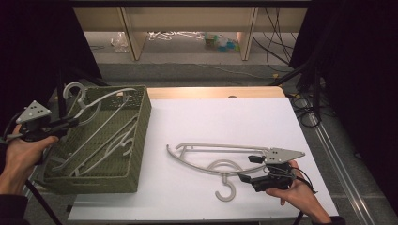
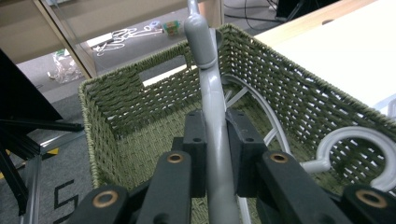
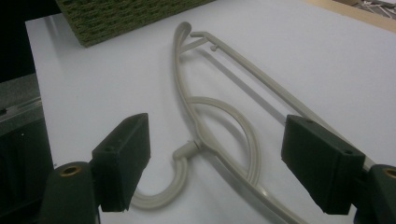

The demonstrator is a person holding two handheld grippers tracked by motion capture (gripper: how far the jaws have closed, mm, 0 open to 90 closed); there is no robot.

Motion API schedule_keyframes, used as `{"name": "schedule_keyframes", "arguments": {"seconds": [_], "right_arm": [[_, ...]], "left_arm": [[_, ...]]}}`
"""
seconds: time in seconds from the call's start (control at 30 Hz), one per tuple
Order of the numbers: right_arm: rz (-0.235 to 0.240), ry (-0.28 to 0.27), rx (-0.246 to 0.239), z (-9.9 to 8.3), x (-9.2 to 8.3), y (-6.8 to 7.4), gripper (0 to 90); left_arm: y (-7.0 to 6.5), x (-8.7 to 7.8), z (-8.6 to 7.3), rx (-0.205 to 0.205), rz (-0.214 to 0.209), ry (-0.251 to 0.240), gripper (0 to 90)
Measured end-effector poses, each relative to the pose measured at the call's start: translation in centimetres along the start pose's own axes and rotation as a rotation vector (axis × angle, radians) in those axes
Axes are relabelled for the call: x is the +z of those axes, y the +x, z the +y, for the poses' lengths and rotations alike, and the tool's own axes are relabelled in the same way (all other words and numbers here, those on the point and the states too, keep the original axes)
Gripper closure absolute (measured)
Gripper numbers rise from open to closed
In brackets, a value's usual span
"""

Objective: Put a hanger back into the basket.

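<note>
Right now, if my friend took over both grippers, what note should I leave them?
Left gripper: shut on a grey hanger, held over the green basket.
Right gripper: open, fingers either side of the beige hanger lying flat on the white table, not gripping it.
Done: other hangers already lie in the basket.
Left: lower and let go of the grey hanger, then probably grab the beige one and put it in the basket too.

Grey floor, wooden shelving, trailing cables, dim light.
</note>
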State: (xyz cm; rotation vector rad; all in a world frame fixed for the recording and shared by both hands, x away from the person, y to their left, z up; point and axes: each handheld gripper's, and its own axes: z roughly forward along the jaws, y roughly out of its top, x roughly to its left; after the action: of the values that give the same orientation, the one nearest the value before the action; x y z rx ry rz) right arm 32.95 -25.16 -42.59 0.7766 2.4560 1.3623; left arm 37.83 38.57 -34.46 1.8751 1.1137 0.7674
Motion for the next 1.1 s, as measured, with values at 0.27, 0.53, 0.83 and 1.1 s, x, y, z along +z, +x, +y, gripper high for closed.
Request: {"name": "schedule_keyframes", "arguments": {"seconds": [0.27, 0.53, 0.83, 1.1], "right_arm": [[0.000, -0.002, -0.003, 0.0, 0.0, 0.0, 25.0], [0.005, 0.003, 0.000, 0.0, -0.1, 0.0, 25.0], [0.000, 0.002, -0.004, 0.0, 0.0, 0.0, 25.1], [0.004, 0.005, 0.001, 0.0, -0.1, -0.1, 25.0]], "left_arm": [[0.1, 1.5, -0.2, 0.039, 0.013, 0.079, 78.6], [0.6, 3.3, -1.3, 0.037, 0.032, 0.100, 79.6], [0.6, 2.5, -2.3, 0.052, -0.001, 0.109, 78.4], [-0.3, 2.3, -2.5, 0.059, -0.085, 0.083, 76.1]]}}
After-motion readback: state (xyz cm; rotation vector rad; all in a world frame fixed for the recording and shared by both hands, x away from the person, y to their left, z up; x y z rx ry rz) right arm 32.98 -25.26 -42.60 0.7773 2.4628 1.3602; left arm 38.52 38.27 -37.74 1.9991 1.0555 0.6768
